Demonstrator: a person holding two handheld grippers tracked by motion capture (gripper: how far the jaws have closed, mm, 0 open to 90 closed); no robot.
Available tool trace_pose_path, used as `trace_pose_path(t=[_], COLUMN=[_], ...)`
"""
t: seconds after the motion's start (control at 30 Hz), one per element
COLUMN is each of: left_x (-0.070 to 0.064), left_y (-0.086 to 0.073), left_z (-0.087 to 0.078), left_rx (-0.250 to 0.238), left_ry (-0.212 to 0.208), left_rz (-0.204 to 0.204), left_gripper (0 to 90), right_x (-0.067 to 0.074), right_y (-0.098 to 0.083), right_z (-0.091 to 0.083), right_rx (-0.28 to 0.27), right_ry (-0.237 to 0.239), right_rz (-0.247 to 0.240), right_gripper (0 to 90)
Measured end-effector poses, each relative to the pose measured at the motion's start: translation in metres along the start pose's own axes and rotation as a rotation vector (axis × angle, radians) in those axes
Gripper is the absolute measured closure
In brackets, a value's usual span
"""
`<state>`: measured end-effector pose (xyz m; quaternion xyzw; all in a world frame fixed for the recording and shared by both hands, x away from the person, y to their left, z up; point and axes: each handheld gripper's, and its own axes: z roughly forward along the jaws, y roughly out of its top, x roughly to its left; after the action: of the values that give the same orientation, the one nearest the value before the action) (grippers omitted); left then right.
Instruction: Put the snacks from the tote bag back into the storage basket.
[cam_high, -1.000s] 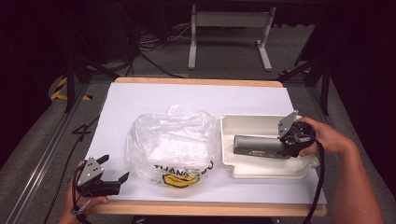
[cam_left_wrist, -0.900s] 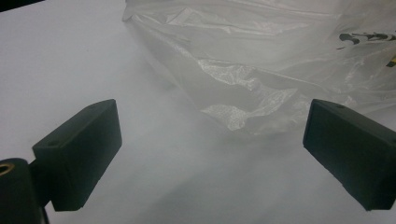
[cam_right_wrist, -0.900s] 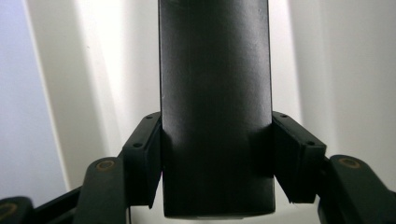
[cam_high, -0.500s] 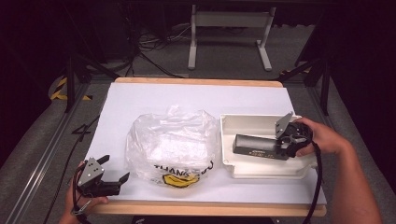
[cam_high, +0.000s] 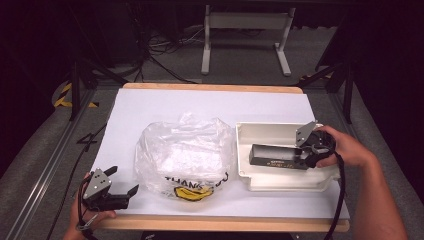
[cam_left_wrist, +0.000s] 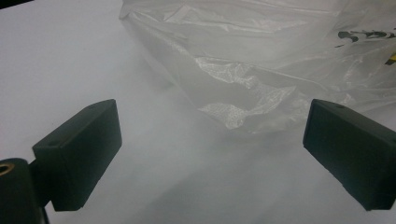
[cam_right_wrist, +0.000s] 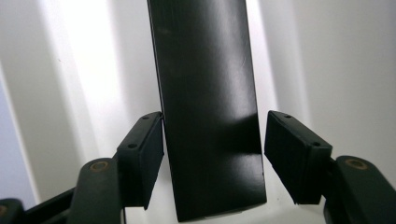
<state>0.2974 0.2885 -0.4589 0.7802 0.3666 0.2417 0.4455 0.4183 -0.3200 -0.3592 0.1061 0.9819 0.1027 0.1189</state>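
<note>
**Kid one:** Box first! We see a long black box (cam_high: 272, 156) lying flat in the white tray (cam_high: 260, 131) on the right side of the desk (cam_high: 165, 102).

**Kid two:** Which way does it point?

**Kid one:** Its long side runs left to right across the tray. Its right end sits between the jaws of our right hand-held gripper (cam_right_wrist: 212, 161).

**Kid two:** Are the jaws squeezing it?

**Kid one:** No, they are spread. The left one is right up against the box. The right one has a little gap. So the box is not pinched yet, we think.

**Kid two:** And our other hand?

**Kid one:** Our left hand-held gripper (cam_high: 122, 192) is near the front left corner of the desk. Its jaws are spread wide and hold nothing. The clear plastic bag (cam_high: 185, 152) lies just ahead of it, in the middle of the desk.

**Kid two:** So which hand is closer to the box?

**Kid one:** The right one, by a lot. We guess it only needs to close.
</note>
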Motion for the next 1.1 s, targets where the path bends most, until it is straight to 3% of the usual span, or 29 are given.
trace_pose_path(t=[0.3, 0.53, 0.73, 1.1], left_x=[0.0, 0.0, 0.001, 0.001], left_y=[0.0, 0.0, 0.0, 0.001], left_z=[-0.001, -0.001, -0.001, -0.001], left_rx=[-0.003, -0.006, -0.007, -0.011], left_ry=[-0.001, -0.001, 0.002, -0.002], left_rz=[0.003, -0.002, 0.002, -0.001], left_gripper=[5.3, 5.3, 5.3, 5.3], right_x=[0.008, 0.012, 0.016, 0.023], right_y=[-0.001, -0.002, -0.005, -0.006], right_z=[-0.011, -0.016, -0.018, -0.023], right_rx=[-0.093, -0.164, -0.247, -0.298], right_ry=[-0.077, -0.13, -0.17, -0.237], right_rz=[-0.003, 0.025, 0.081, 0.16], right_gripper=[35.9, 35.0, 32.1, 24.4])
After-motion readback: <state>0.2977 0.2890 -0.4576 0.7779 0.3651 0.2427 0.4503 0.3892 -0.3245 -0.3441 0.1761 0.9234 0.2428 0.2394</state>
